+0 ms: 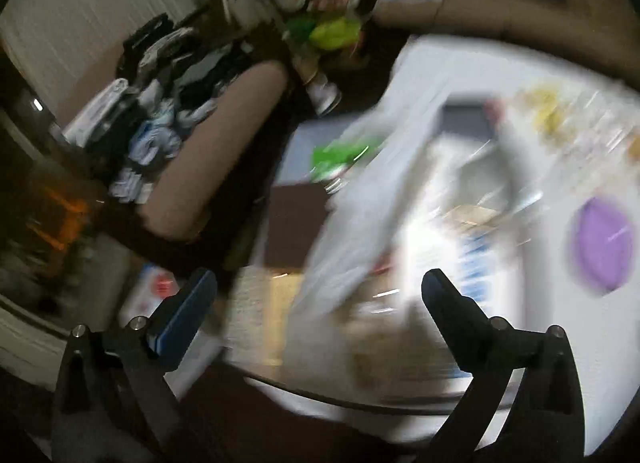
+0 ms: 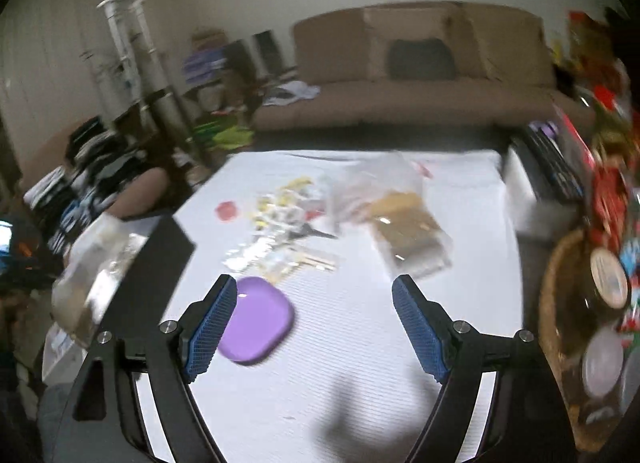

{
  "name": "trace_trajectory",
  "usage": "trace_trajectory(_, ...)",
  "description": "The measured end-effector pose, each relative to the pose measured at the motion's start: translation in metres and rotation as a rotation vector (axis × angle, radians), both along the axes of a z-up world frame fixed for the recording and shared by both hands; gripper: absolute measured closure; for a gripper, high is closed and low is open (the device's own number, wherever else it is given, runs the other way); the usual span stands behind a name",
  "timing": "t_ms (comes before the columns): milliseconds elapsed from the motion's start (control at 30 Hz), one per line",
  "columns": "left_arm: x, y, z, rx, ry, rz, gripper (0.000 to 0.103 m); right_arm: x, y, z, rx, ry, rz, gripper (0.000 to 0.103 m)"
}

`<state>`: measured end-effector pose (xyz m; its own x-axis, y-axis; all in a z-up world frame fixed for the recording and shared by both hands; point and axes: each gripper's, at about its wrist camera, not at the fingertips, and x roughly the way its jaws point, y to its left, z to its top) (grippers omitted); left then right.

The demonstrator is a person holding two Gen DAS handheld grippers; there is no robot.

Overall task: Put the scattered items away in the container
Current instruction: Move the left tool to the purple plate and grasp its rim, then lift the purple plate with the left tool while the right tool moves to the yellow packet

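Observation:
Scattered items lie on the white table (image 2: 360,343): a purple square lid (image 2: 256,323), a clear bag with brown contents (image 2: 408,231), small packets with yellow bits (image 2: 280,215), a red piece (image 2: 226,210) and scissors (image 2: 316,231). My right gripper (image 2: 314,281) hangs open over the table's near part, nothing between its fingers; the purple lid lies by its left finger. A dark rectangular box (image 2: 156,263) sits at the table's left edge, with a clear bag (image 2: 96,263) beside it. The left wrist view is blurred: my left gripper (image 1: 320,275) is wide open and holds nothing, with a pale bag (image 1: 360,203) and the purple lid (image 1: 604,247) beyond.
A wicker basket (image 2: 560,303) with jars and colourful packets stands at the table's right edge. A brown sofa (image 2: 420,75) lies behind the table. Clothes piled on a second sofa (image 1: 168,135) and a white shelf tower (image 2: 124,47) are at the left.

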<state>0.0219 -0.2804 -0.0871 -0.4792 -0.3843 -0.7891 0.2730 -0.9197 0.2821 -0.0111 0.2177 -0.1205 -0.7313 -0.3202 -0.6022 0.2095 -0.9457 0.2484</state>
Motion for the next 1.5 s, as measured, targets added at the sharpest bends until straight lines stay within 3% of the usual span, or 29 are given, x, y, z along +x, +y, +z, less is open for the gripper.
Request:
trace_trajectory(100, 0.012, 0.036, 0.032, 0.312, 0.118, -0.107, 0.0, -0.002, 0.019, -0.023, -0.034, -0.008, -0.022, 0.02)
trace_trajectory(167, 0.005, 0.09, 0.029, 0.437, 0.097, -0.282, 0.0, -0.003, 0.026, -0.045, -0.061, -0.024, -0.036, 0.02)
trace_trajectory(267, -0.011, 0.161, 0.001, 0.372, 0.06, -0.409, 0.0, -0.006, 0.031, -0.078, -0.048, -0.083, -0.082, 0.02)
trace_trajectory(333, -0.029, 0.209, -0.033, 0.336, 0.033, -0.475, 0.0, -0.014, 0.032, -0.091, -0.019, -0.145, -0.118, 0.02)
trace_trajectory(467, -0.053, 0.271, -0.107, 0.24, -0.025, -0.548, 0.001, -0.021, 0.061, -0.093, -0.129, -0.163, -0.203, 0.02)
trace_trajectory(533, -0.058, 0.294, -0.142, 0.143, -0.051, -0.584, 0.006, -0.024, 0.073, -0.094, -0.169, -0.171, -0.229, 0.02)
trace_trajectory(600, -0.065, 0.305, -0.17, 0.108, -0.098, -0.593, 0.02, -0.027, 0.078, -0.094, -0.17, -0.172, -0.245, 0.02)
trace_trajectory(633, -0.071, 0.306, -0.185, 0.119, -0.145, -0.585, 0.027, -0.03, 0.079, -0.096, -0.166, -0.178, -0.247, 0.02)
trace_trajectory(667, -0.078, 0.307, -0.197, 0.139, -0.182, -0.573, 0.044, -0.033, 0.08, -0.097, -0.164, -0.183, -0.247, 0.02)
trace_trajectory(700, -0.081, 0.304, -0.207, 0.169, -0.208, -0.558, 0.05, -0.035, 0.079, -0.098, -0.161, -0.189, -0.245, 0.02)
trace_trajectory(733, -0.08, 0.298, -0.204, 0.215, -0.169, -0.546, 0.056, -0.037, 0.078, -0.1, -0.157, -0.196, -0.242, 0.02)
trace_trajectory(800, -0.08, 0.295, -0.201, 0.227, -0.185, -0.554, 0.091, -0.04, 0.074, -0.104, -0.15, -0.211, -0.23, 0.02)
trace_trajectory(833, -0.08, 0.294, -0.197, 0.235, -0.183, -0.552, 0.096, -0.041, 0.073, -0.106, -0.15, -0.215, -0.225, 0.02)
trace_trajectory(900, -0.081, 0.282, -0.177, 0.298, -0.133, -0.545, 0.099, -0.041, 0.066, -0.108, -0.149, -0.218, -0.201, 0.02)
trace_trajectory(1033, -0.088, 0.245, -0.129, 0.346, 0.019, -0.501, 0.1, -0.041, 0.042, -0.111, -0.093, -0.213, -0.122, 0.02)
trace_trajectory(1167, -0.091, 0.211, -0.094, 0.384, 0.139, -0.455, 0.1, -0.057, 0.005, -0.109, 0.015, -0.203, 0.064, 0.024)
trace_trajectory(1267, -0.091, 0.194, -0.08, 0.422, 0.206, -0.432, 0.1, -0.074, -0.017, -0.095, 0.103, -0.11, 0.174, 0.028)
trace_trajectory(1300, -0.089, 0.19, -0.075, 0.432, 0.226, -0.427, 0.1, -0.083, -0.023, -0.093, 0.119, -0.104, 0.19, 0.03)
trace_trajectory(1367, -0.088, 0.187, -0.068, 0.427, 0.26, -0.418, 0.1, -0.118, -0.05, -0.095, 0.129, -0.164, 0.233, 0.06)
trace_trajectory(1500, -0.087, 0.175, -0.055, 0.386, 0.301, -0.405, 0.1, -0.16, -0.117, -0.107, 0.148, -0.155, 0.326, 0.059)
